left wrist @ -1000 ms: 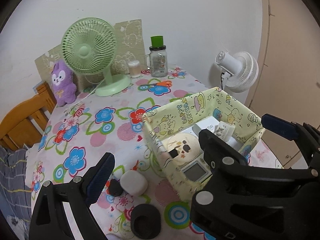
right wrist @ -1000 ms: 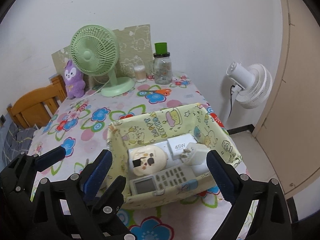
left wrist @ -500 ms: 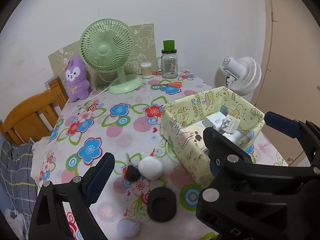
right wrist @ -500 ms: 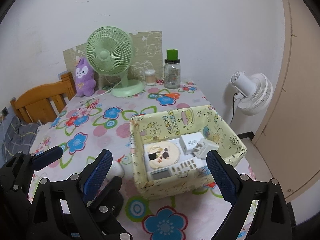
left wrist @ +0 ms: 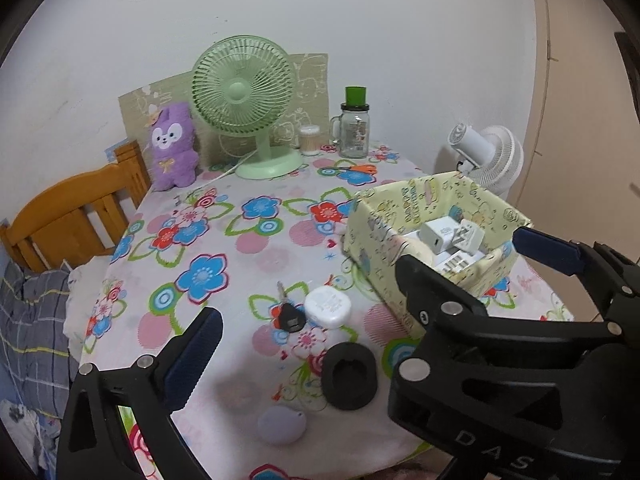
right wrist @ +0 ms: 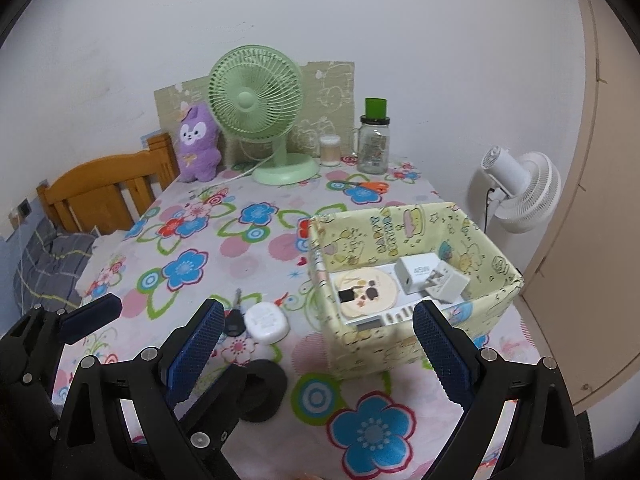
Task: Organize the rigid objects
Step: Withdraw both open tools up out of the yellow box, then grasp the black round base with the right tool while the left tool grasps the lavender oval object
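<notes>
The box (right wrist: 416, 280) lies ahead of the spread, empty right gripper (right wrist: 316, 344), its near wall between the fingers. The left gripper (left wrist: 360, 308), jaws just opened wider, faces the white case (left wrist: 328, 306), key (left wrist: 289, 316), and a black, perhaps rubber, ring (left wrist: 350, 376).

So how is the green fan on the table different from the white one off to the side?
The green fan stands on the flowered table with its grille facing the cameras; the white fan stands beyond the table's edge, beside the wall, and shows its back and motor housing. The green fan looks larger in these views, though it may simply be nearer. Both have round wire-style grilles, and I cannot tell if either is running.
</notes>
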The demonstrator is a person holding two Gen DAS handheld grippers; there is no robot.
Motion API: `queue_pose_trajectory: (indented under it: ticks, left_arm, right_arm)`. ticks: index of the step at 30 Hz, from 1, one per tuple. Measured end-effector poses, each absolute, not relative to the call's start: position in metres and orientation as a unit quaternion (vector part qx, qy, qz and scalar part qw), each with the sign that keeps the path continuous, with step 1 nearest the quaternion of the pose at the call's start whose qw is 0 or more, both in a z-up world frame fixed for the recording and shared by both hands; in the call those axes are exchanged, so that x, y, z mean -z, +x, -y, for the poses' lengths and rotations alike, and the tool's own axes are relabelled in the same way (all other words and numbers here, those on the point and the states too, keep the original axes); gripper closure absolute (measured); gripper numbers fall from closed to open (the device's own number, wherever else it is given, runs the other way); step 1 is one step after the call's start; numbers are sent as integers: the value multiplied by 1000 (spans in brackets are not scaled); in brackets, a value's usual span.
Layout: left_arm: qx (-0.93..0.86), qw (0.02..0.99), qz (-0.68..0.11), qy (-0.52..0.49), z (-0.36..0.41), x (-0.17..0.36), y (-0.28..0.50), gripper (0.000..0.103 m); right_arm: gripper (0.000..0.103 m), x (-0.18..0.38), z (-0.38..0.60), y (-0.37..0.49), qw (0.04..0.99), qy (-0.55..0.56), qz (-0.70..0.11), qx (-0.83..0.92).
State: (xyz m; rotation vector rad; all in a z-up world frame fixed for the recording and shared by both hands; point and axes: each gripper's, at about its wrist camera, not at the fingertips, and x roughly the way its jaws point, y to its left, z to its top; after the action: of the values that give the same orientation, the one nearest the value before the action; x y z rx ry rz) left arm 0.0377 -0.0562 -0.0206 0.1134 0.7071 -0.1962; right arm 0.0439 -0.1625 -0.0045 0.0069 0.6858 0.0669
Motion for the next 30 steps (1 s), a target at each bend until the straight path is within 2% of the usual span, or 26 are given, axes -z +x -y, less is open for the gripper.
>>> queue_pose_trajectory:
  ticks: [30]
  left_arm:
    - [76, 923, -376, 41, -4, 91, 16, 1]
  right_arm:
    - [6, 71, 105, 21, 931, -42, -352, -89]
